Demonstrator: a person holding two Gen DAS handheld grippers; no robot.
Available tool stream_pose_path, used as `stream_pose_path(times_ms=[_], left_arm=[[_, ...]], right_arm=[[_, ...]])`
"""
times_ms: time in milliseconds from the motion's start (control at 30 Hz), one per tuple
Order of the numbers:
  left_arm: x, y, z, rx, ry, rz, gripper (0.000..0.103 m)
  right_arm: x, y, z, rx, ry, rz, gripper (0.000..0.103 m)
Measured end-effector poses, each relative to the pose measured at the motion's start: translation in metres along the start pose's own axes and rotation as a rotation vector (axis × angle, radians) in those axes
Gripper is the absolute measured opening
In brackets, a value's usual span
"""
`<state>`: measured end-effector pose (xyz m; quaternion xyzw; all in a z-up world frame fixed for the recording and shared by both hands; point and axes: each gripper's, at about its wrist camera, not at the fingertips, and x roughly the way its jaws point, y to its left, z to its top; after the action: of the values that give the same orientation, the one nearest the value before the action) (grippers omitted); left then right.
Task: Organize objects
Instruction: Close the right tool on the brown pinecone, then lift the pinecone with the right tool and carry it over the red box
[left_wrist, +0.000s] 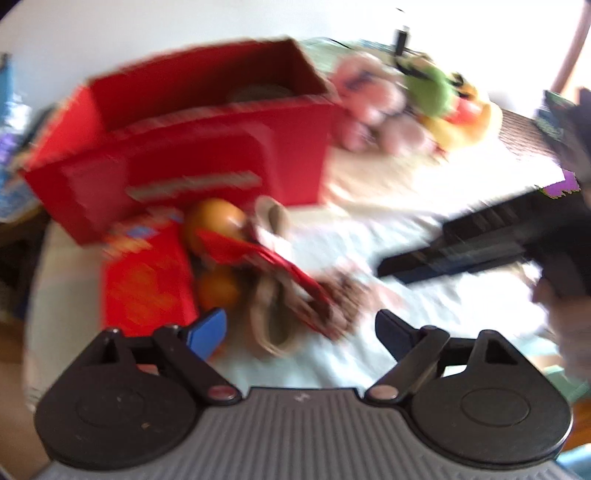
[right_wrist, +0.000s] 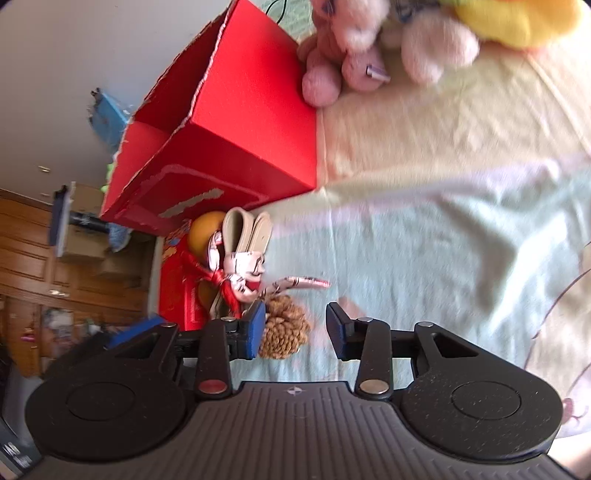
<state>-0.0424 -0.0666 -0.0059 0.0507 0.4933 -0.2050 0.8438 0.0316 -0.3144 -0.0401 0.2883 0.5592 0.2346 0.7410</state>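
Each gripper, the left gripper (left_wrist: 301, 330) and the right gripper (right_wrist: 295, 330), has blue finger pads, black linkage arms, round black discs and a ribbed grey body.

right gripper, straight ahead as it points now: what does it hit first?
Probably the brown knitted woolly ball lying on the pale green bedsheet. It sits just past the open right gripper, nearer its left blue pad. Depth is unclear; dead centre may meet only sheet.

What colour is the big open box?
Red box; the right wrist view shows it best.
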Motion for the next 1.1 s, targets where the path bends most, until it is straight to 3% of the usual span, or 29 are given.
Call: stream_pose_path(times_ms=[67,233,300,567,767,933,1100], left_arm=[[0.007,-0.009,-0.009,0.007,0.022,-0.052,0.085],[0.03,-0.028,-0.015,-0.004,0.041,-0.087,0.079],[0.038,-0.033,-0.015,0.003,0.04,-0.083,0.075],[0.057,-0.027,-0.014,-0.034,0.037,-0.04,0.072],[0.061,-0.032,-0.012,-0.017,0.029,-0.016,0.07],[0.062,-0.041,-0.011,0.008,0.04,-0.075,0.069],[0.066,-0.067,-0.01,0.103,0.042,-0.105,0.066]], right_arm=[[0.0,-0.003,0.0,0.008,0.005,0.043,0.04],[0.008,-0.002,0.004,0.002,0.023,0.095,0.04],[0.012,-0.002,0.005,-0.002,0.029,0.093,0.04],[0.026,-0.004,0.009,-0.003,0.068,0.131,0.041],[0.028,-0.006,0.01,0.002,0.087,0.128,0.043],[0.013,-0.017,0.009,0.026,0.111,0.105,0.043],[-0.007,-0.029,0.002,0.056,0.101,0.059,0.042]])
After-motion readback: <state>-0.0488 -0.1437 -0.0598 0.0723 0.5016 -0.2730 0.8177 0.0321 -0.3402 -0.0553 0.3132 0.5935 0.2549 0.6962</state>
